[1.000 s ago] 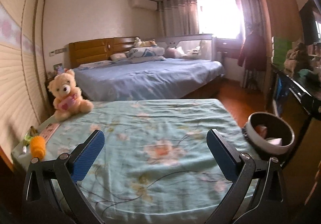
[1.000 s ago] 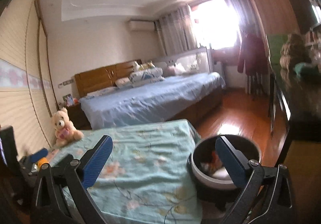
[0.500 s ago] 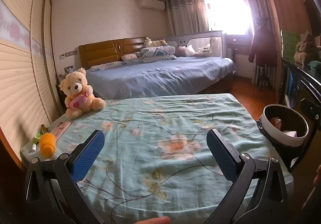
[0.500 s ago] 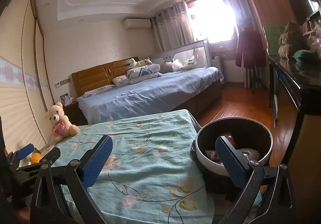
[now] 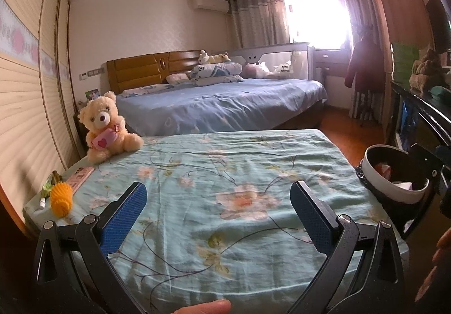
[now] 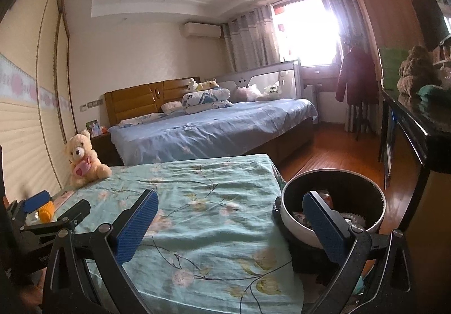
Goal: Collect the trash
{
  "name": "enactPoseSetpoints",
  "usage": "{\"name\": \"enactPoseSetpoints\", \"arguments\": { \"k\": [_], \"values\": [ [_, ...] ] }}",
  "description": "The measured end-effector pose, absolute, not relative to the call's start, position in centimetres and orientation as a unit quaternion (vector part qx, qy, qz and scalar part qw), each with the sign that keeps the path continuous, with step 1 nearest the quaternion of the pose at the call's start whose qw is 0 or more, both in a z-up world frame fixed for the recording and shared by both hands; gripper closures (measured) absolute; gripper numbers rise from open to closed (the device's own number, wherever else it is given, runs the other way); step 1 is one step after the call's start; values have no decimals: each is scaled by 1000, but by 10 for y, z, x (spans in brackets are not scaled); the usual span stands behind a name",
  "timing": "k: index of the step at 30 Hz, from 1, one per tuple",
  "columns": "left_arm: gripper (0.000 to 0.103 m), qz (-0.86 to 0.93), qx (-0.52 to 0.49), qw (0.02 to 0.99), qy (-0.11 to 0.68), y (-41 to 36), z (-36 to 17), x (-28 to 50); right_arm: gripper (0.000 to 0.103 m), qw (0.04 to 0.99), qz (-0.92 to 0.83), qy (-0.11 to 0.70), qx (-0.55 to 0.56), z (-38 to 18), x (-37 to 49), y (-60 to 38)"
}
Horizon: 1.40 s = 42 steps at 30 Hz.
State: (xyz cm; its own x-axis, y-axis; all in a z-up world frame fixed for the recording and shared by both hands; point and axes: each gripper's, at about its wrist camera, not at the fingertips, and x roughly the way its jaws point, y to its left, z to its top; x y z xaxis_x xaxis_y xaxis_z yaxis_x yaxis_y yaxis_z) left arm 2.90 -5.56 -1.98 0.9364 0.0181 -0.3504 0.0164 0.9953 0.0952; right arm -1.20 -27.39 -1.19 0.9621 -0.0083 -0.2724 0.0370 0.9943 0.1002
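A round trash bin (image 6: 334, 212) with a white rim and scraps inside stands at the right of a small bed; it also shows in the left wrist view (image 5: 394, 173). My right gripper (image 6: 229, 218) is open and empty, its right finger in front of the bin. My left gripper (image 5: 218, 208) is open and empty above the floral bedspread (image 5: 225, 173). At the bed's left corner lie an orange spiky ball (image 5: 61, 198), a green wrapper (image 5: 52, 181) and a pink paper (image 5: 79, 176).
A teddy bear (image 5: 105, 128) sits at the bed's far left corner. A large blue bed (image 5: 220, 102) stands behind. A dark cabinet (image 6: 417, 128) lines the right side, with wood floor (image 6: 332, 156) between.
Both grippers have drawn back and lowered slightly, so the bed and bin sit nearer the middle of view. Both stay open and empty.
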Motion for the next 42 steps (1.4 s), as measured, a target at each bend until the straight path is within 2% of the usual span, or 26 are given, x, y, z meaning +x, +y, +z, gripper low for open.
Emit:
{"name": "enactPoseSetpoints", "arguments": {
  "k": [42],
  "values": [
    [0, -8, 40, 984, 173, -56, -17, 20, 0, 988, -6, 145, 43, -11, -11, -268]
  ]
}}
